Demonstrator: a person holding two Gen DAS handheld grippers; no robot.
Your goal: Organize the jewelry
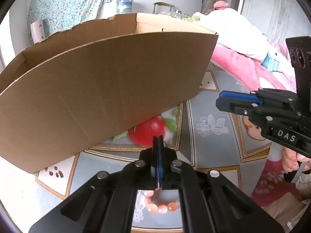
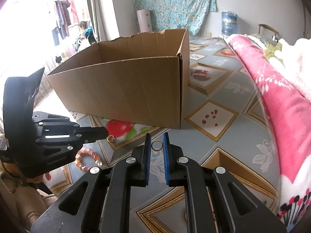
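Nearest the right wrist camera, the right gripper [image 2: 156, 136] holds its blue-padded fingers [image 2: 148, 151] a little apart, and a small gold ring [image 2: 156, 145] stands between the tips; whether the pads touch it I cannot tell. To its left, the left gripper [image 2: 104, 133] has its fingers pressed together, and a small ring-shaped metal piece [image 2: 111, 138] hangs at their tip. Just below that gripper a bracelet of orange and pale beads [image 2: 88, 160] lies on the patterned bedspread [image 2: 210, 153]. Behind both stands an open cardboard box [image 2: 124, 89], resting on the spread over a printed red fruit. Along the right lies a pink blanket [image 2: 276, 89].
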